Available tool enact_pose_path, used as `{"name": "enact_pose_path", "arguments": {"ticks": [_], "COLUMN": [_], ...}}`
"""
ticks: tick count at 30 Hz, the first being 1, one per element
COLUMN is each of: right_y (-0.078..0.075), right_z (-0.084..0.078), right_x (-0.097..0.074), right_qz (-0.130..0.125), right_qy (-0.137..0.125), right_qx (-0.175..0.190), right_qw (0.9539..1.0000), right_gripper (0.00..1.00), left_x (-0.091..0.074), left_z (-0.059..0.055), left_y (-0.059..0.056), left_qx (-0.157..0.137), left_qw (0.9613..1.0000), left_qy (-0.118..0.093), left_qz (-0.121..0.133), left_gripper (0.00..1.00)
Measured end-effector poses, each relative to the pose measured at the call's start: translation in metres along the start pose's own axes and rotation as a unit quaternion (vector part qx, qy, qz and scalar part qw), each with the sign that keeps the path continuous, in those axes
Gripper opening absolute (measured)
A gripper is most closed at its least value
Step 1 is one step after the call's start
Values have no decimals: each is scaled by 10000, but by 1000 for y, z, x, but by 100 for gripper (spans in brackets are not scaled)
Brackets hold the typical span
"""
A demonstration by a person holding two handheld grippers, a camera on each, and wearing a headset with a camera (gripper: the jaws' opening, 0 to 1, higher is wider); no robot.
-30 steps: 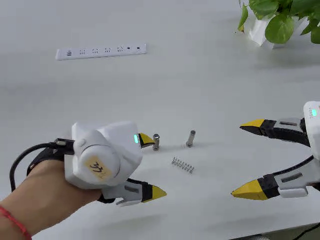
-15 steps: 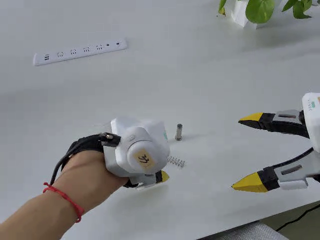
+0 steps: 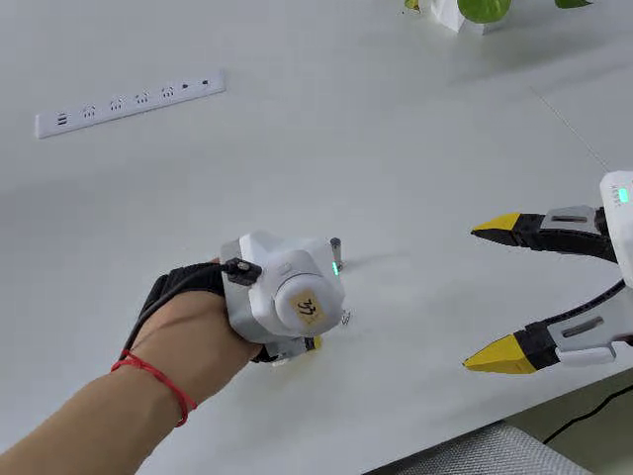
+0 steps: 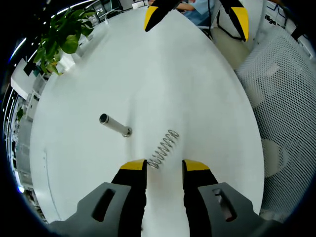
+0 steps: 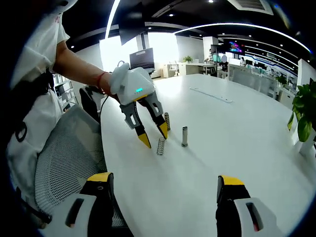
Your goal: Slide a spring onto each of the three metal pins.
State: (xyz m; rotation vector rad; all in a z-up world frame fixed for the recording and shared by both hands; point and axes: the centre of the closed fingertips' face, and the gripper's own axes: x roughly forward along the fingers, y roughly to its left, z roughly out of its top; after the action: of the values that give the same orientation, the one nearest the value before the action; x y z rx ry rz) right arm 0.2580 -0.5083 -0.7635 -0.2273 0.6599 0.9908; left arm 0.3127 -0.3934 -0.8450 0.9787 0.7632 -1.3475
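**Left gripper** (image 4: 164, 167): jaws spread part-way, nothing pinched. It is tilted down over the white table (image 3: 415, 148), tips close to the surface.

**Spring** (image 4: 163, 147): lies flat on the table, free. Its near end sits in the gap between the jaw tips, just beside the tip on the left of the left gripper view. Cannot tell whether it touches. The long axis runs forward and off to the right from the claw, oblique to the line on which the jaws close.

**Bare pin** (image 4: 114, 125): stands upright, ahead of the tips and to their left, apart from the spring. The spring's far end points away from it.

**Second pin** (image 5: 167, 120): in the right gripper view it stands just beyond the left gripper's jaws. It looks ribbed and may already carry a spring, but it is too small to be sure.

**Right gripper** (image 3: 482, 295): jaws wide apart, empty, well away on the far side of the spring and pins. The left gripper is plainly the nearer.

**Judgement:** the pick-up of the spring is in hand.
- Closing as things lie would likely catch only the end coils, giving a skewed, springy hold.
- It looks better to advance along the axis so the jaws bracket mid-length.
- After that: lift, turn the axis vertical, and carry forward-left to the bare pin.
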Motion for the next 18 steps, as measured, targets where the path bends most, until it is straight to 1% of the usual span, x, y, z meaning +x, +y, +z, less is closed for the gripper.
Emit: {"name": "enact_pose_path", "arguments": {"ticks": [1, 2, 5, 7, 10, 13, 18], "right_y": [-1, -1, -3, -3, -3, -2, -2], "right_z": [0, -1, 0, 0, 0, 0, -1], "right_x": [0, -1, -1, -1, 0, 0, -2], "right_qz": [-12, -20, -48, -60, -61, -56, -70], "right_qy": [5, 2, -33, -27, -50, -50, -26], "right_qx": [-2, -2, 8, -3, 3, 10, 5], "right_qw": [10000, 10000, 10000, 10000, 10000, 10000, 10000], "right_gripper": [85, 85, 84, 84, 84, 84, 84], "left_x": [1, 0, 0, 0, 0, 0, -1], "left_z": [-1, -1, -3, -3, -3, -3, -6], "left_y": [0, 0, -2, -3, -6, -8, -7], "left_qx": [-4, -11, -187, -222, -365, -391, -461], "left_qw": [10000, 10000, 9998, 9997, 9993, 9992, 9989], "left_qy": [40, 37, 30, 26, 24, 30, 96], "left_qz": [14, 13, -45, -53, -95, -104, -58], "left_gripper": [22, 21, 18, 16, 12, 9, 10]}}
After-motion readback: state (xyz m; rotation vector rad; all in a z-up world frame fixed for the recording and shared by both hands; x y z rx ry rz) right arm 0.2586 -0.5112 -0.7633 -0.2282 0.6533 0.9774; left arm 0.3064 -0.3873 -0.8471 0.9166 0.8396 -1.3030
